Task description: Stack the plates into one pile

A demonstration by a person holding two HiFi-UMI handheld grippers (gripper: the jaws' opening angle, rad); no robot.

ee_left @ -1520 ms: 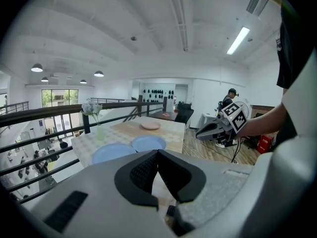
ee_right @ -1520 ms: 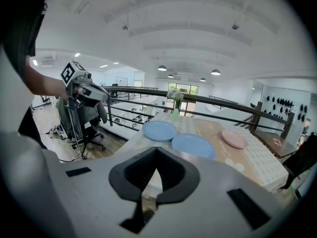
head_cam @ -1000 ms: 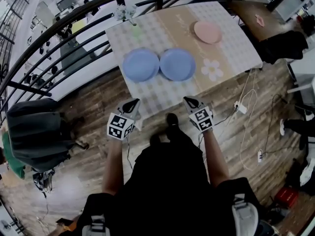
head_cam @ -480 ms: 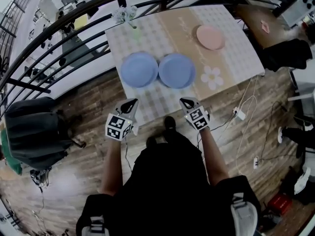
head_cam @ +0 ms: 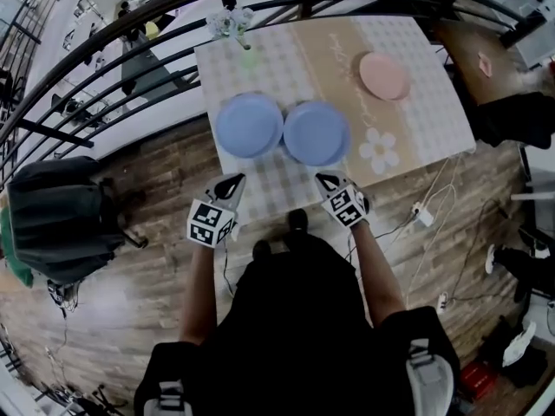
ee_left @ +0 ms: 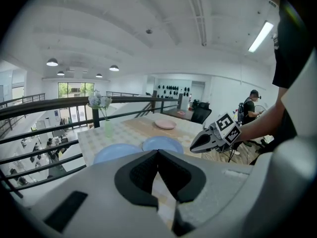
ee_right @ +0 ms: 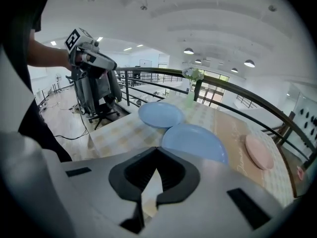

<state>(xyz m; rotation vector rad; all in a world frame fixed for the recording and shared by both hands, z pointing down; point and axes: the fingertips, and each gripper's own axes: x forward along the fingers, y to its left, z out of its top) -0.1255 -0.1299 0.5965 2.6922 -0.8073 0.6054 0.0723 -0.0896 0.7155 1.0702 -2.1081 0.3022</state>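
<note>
Checked table [head_cam: 429, 94] ahead of me. On it, left blue plate [head_cam: 249, 125] and right blue plate [head_cam: 316, 133] side by side, rims meeting, maybe overlapping, hard to tell. Pink plate [head_cam: 384, 75] well apart, far right. My left gripper [head_cam: 231, 181] and right gripper [head_cam: 329, 181] over table's near edge, each with jaws pressed together, nothing between. Flower vase [head_cam: 234, 29] at far left corner.

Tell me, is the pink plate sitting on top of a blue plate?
No, the pink plate lies alone, apart from the left blue plate and right blue plate.
</note>
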